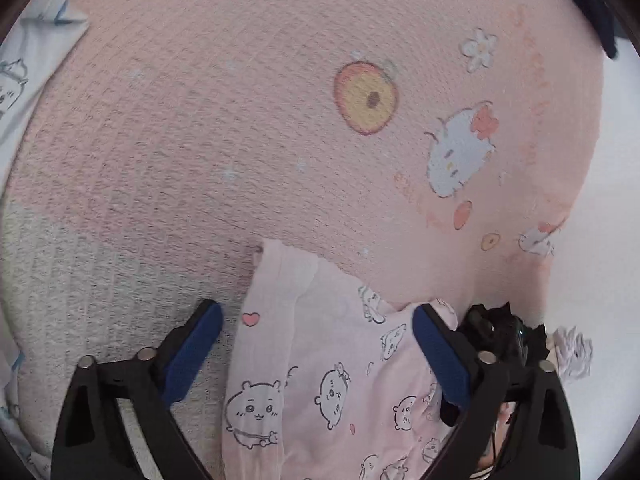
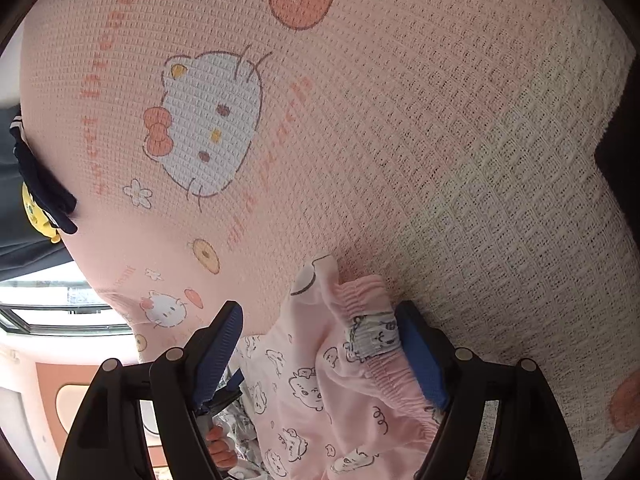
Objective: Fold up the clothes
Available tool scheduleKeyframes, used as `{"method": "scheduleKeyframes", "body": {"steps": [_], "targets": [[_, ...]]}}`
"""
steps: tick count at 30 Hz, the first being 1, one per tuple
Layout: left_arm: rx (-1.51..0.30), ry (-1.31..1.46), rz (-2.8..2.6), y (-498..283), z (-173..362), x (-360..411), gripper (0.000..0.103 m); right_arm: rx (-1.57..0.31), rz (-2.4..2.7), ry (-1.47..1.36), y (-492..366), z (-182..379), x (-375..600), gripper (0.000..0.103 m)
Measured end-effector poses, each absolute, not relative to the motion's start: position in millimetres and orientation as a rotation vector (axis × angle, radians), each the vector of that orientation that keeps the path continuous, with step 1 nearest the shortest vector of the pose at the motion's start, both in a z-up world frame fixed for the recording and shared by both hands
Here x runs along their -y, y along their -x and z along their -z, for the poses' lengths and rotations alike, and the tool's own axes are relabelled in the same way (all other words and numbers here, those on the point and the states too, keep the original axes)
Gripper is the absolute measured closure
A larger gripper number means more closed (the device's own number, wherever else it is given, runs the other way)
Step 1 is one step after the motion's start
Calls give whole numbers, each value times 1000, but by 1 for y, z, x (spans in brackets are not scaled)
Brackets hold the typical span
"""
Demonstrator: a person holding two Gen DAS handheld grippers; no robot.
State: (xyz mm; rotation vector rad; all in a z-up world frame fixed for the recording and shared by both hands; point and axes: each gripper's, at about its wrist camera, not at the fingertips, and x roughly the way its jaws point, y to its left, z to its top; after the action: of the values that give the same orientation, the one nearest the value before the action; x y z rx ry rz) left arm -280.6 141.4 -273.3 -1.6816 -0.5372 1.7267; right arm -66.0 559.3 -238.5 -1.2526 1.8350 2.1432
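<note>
1. Straddling a pink cartoon-print garment (image 1: 332, 380), the left gripper (image 1: 318, 344) has its blue pads spread wide; the right pad overlaps the fabric edge, the left pad is clear of the cloth and nothing is clamped.
2. Right gripper (image 2: 320, 344) also stands wide apart over the same pink garment (image 2: 320, 392); its elastic waistband (image 2: 372, 296) and a small white label (image 2: 374, 336) sit just beside the right pad (image 2: 420, 356). No squeeze visible.
3. Fingers (image 2: 220, 446) of a person show below the right gripper's left jaw.
4. Garment lies bunched on a pink waffle-weave blanket (image 1: 240, 120) with cat-character and fruit prints.
5. Farther off: a white printed cloth (image 1: 24, 72) at the left wrist view's left edge, dark fabric (image 2: 40, 184) at the blanket's edge in the right view.
</note>
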Motion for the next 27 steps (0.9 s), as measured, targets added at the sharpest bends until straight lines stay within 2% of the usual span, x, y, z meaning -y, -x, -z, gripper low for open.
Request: {"method": "scheduleKeyframes", "body": {"steps": [1, 2, 4, 10, 13, 15, 18, 21, 24, 25, 26, 27], "targets": [[528, 1714, -1736, 281, 272, -140, 30, -1823, -2145, 1261, 69, 239, -559, 25], [492, 1741, -1761, 280, 271, -139, 48, -1795, -2150, 1280, 70, 238, -559, 25], [436, 1783, -1807, 279, 270, -138, 67, -1734, -2160, 1319, 74, 235, -556, 25], [379, 1820, -1823, 279, 265, -141, 77, -1499, -2152, 1478, 100, 224, -542, 27], [386, 1830, -1780, 278, 264, -150, 78, -1413, -2101, 1530, 106, 222, -540, 43], [403, 1845, -1740, 276, 266, -159, 78, -1359, -2072, 1551, 106, 222, -540, 62], [392, 1833, -1766, 278, 265, -171, 78, -1355, -2021, 1554, 103, 224, -544, 78], [343, 1825, -1795, 281, 259, -179, 78, -1347, -1998, 1543, 103, 223, -542, 80], [250, 1810, -1847, 281, 252, -188, 78, -1197, -2036, 1579, 113, 212, -530, 80], [175, 1792, -1880, 278, 249, -194, 83, -1149, -2049, 1589, 116, 209, -526, 80], [82, 1765, -1929, 274, 245, -200, 95, -1120, -2056, 1590, 118, 205, -523, 80], [27, 1741, -1956, 271, 242, -205, 96, -1105, -2065, 1581, 120, 200, -521, 80]]}}
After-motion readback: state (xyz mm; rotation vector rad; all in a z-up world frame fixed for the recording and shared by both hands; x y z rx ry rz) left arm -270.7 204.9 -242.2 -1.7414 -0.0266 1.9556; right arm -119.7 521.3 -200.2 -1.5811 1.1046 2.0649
